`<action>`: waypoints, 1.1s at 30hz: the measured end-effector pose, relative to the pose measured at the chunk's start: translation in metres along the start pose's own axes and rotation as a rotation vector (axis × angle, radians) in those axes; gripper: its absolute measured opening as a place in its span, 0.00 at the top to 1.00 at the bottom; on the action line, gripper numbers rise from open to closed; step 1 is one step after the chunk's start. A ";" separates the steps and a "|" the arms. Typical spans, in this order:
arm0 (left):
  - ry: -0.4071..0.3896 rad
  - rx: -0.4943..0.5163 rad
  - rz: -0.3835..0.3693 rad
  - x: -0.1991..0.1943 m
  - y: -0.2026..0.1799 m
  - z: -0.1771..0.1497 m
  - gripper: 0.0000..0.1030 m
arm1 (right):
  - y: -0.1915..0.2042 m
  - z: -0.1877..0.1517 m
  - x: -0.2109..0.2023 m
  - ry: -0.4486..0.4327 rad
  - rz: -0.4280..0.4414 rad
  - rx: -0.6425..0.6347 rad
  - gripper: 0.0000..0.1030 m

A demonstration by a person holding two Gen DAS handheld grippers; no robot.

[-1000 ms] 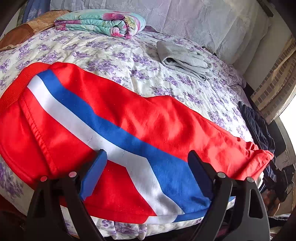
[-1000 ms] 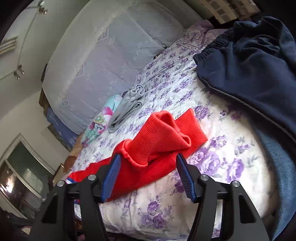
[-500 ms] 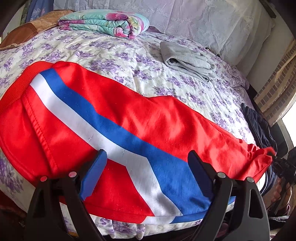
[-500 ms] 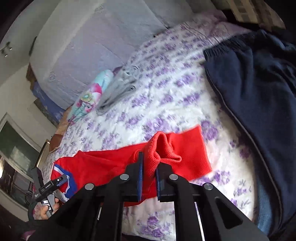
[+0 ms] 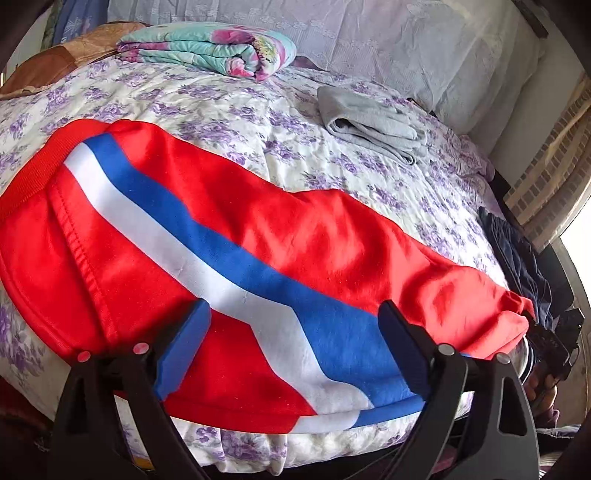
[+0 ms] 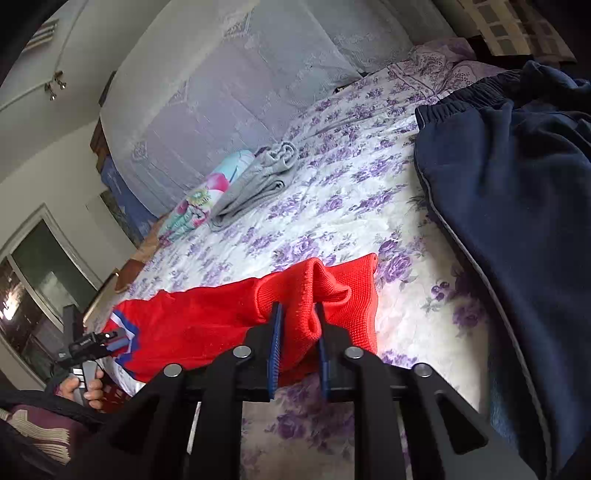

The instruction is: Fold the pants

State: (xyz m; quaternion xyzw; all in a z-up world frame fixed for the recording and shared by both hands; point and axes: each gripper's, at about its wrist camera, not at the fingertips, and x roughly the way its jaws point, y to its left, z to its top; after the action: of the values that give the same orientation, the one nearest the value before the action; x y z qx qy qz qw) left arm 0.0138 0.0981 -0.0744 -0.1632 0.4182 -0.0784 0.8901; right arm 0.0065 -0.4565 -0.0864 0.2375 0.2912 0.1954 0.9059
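Observation:
Red pants [image 5: 303,236] with a blue and white stripe lie stretched across the flowered bed [image 5: 236,107], waistband at the left, leg cuffs at the right. My left gripper [image 5: 295,314] is open, its blue pads just above the pants near the front edge. My right gripper [image 6: 297,314] is shut on the red ribbed cuff [image 6: 314,295] at the leg end and lifts it slightly off the bed. The rest of the pants [image 6: 192,317] trail away to the left in the right wrist view.
Folded grey pants [image 5: 373,125] and a folded floral blanket [image 5: 210,48] lie farther back. Dark navy pants [image 6: 517,206] lie on the bed right of the cuff. A padded headboard [image 5: 369,33] stands behind.
My right gripper closed on the red cuff and has raised it a little. My left gripper stayed open and moved slightly nearer over the pants.

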 end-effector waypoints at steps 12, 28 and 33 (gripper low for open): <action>0.001 -0.004 0.017 0.002 -0.004 0.000 0.08 | 0.013 0.028 0.008 0.072 -0.045 0.022 0.94; 0.014 0.117 0.076 -0.002 -0.019 -0.023 0.08 | -0.011 0.016 -0.010 0.026 -0.091 -0.084 0.78; -0.018 0.108 0.160 -0.022 -0.004 -0.023 0.08 | 0.010 0.029 -0.041 -0.106 -0.062 -0.109 0.72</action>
State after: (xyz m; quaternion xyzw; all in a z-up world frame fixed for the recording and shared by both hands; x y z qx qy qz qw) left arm -0.0181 0.0952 -0.0706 -0.0819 0.4170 -0.0278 0.9048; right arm -0.0084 -0.4772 -0.0424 0.1889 0.2387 0.1699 0.9373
